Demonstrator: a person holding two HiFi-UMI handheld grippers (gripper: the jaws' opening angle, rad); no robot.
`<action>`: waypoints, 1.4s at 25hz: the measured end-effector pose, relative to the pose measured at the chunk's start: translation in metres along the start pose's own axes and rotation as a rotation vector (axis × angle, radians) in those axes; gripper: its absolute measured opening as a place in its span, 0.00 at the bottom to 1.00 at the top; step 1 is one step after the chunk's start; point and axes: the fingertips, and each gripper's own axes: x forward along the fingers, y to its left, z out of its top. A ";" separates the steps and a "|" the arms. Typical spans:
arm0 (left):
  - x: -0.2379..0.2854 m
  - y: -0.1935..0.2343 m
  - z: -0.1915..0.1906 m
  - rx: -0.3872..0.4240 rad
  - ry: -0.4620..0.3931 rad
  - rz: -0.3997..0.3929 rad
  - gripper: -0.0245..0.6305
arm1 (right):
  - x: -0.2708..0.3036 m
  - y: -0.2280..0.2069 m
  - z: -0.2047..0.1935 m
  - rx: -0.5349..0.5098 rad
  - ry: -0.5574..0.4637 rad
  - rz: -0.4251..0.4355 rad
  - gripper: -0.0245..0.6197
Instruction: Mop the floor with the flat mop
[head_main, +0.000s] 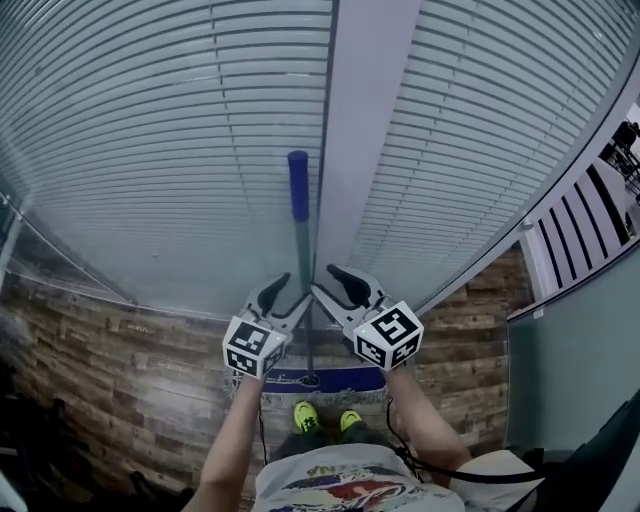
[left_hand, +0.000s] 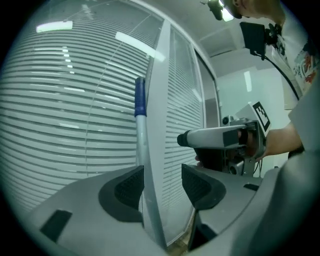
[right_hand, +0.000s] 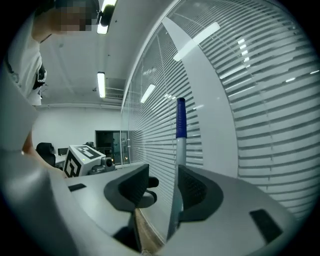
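Note:
The flat mop stands upright against the white post of a glass wall, with its blue grip (head_main: 298, 185) on top, a grey shaft (head_main: 302, 250) and a blue head (head_main: 330, 380) on the floor by my feet. My left gripper (head_main: 288, 296) and right gripper (head_main: 328, 285) flank the shaft at mid height, both open. In the left gripper view the shaft (left_hand: 142, 145) rises just beyond the left pad of the open left gripper (left_hand: 162, 186), unpressed. In the right gripper view the shaft (right_hand: 179, 150) stands by the right pad of the open right gripper (right_hand: 164, 188).
Glass panels with horizontal blinds (head_main: 150, 150) and the white post (head_main: 360, 130) fill the front. Wood-look floor (head_main: 120, 370) lies below. A grey partition (head_main: 570, 380) stands at the right. Green shoes (head_main: 305, 415) are behind the mop head. An office chair (right_hand: 46, 150) is far off.

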 end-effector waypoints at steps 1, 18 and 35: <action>0.010 0.007 0.001 -0.009 0.000 0.003 0.36 | 0.006 -0.009 0.003 0.000 0.000 -0.006 0.29; 0.070 0.043 -0.010 0.004 0.011 -0.036 0.38 | 0.078 -0.042 0.025 -0.058 -0.033 0.035 0.32; 0.027 -0.030 0.005 0.035 -0.002 -0.068 0.23 | 0.034 0.014 0.088 -0.142 -0.132 0.138 0.28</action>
